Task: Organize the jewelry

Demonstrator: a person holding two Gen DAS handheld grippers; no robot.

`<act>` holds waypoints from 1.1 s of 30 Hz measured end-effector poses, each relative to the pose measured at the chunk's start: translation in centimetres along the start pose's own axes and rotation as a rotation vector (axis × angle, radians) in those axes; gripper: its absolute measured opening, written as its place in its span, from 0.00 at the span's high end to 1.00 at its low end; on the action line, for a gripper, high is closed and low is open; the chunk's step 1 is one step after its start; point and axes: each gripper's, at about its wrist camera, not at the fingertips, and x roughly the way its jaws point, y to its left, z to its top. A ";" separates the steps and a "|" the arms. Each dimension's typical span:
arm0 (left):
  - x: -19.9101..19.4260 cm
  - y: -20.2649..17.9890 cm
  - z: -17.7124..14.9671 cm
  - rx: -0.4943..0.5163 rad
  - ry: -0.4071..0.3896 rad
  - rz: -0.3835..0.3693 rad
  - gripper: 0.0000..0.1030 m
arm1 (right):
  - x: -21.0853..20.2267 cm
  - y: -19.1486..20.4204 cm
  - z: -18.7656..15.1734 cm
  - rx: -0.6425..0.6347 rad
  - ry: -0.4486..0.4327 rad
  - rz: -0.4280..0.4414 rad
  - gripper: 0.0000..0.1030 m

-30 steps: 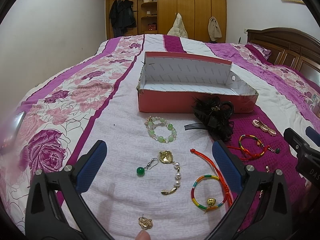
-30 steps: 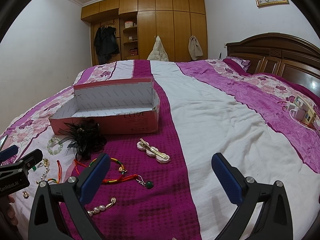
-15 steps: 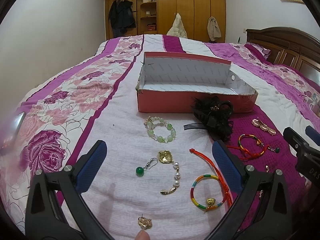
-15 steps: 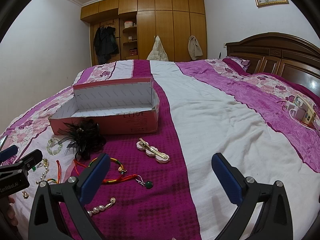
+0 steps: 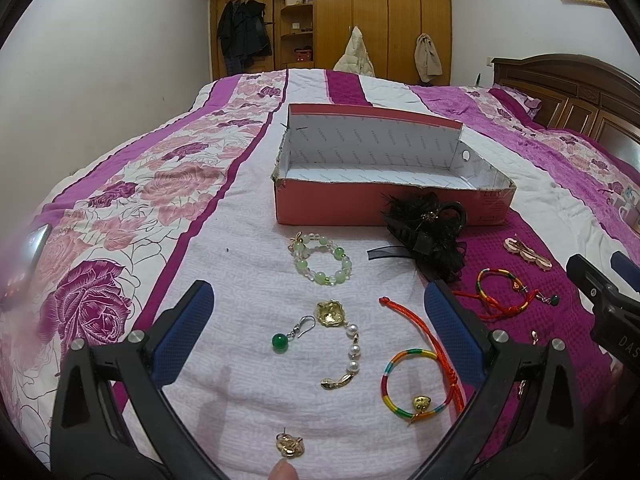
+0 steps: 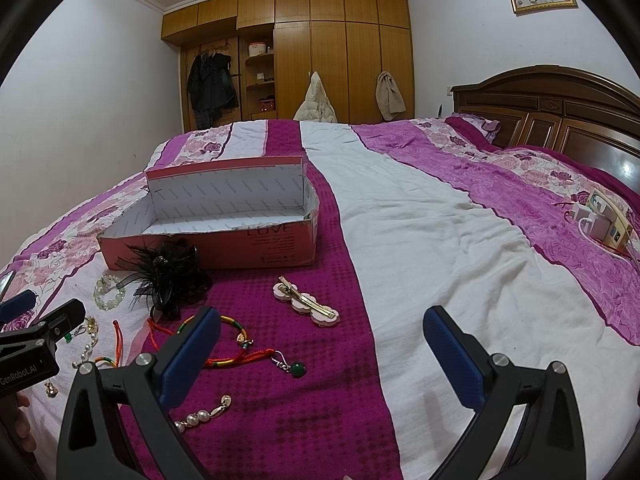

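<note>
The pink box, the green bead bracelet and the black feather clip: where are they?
Pink box (image 5: 332,208), left wrist view, front wall.
Green bead bracelet (image 5: 340,252), left wrist view, a green bead.
Black feather clip (image 6: 172,268), right wrist view, feathered middle.

In the left wrist view a fingertip (image 5: 283,472) pokes in at the bottom edge, the rest of the hand cut off; the right gripper (image 5: 608,300) enters at the right edge, only partly in frame, its jaws not readable; a dark flat object (image 5: 34,242) at the far left is blurred beyond telling; a small gold charm (image 5: 534,336) at lower right sits half behind the gripper arm; in the right wrist view the print on the pink box (image 6: 276,246) is too small to read below its large word; the multicoloured bangle (image 6: 106,360) at lower left is mostly hidden behind the gripper.
</note>
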 end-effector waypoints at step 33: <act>0.6 0.2 1.0 -0.010 0.029 -0.022 0.04 | 0.4 -0.5 0.7 -0.009 0.033 0.019 0.00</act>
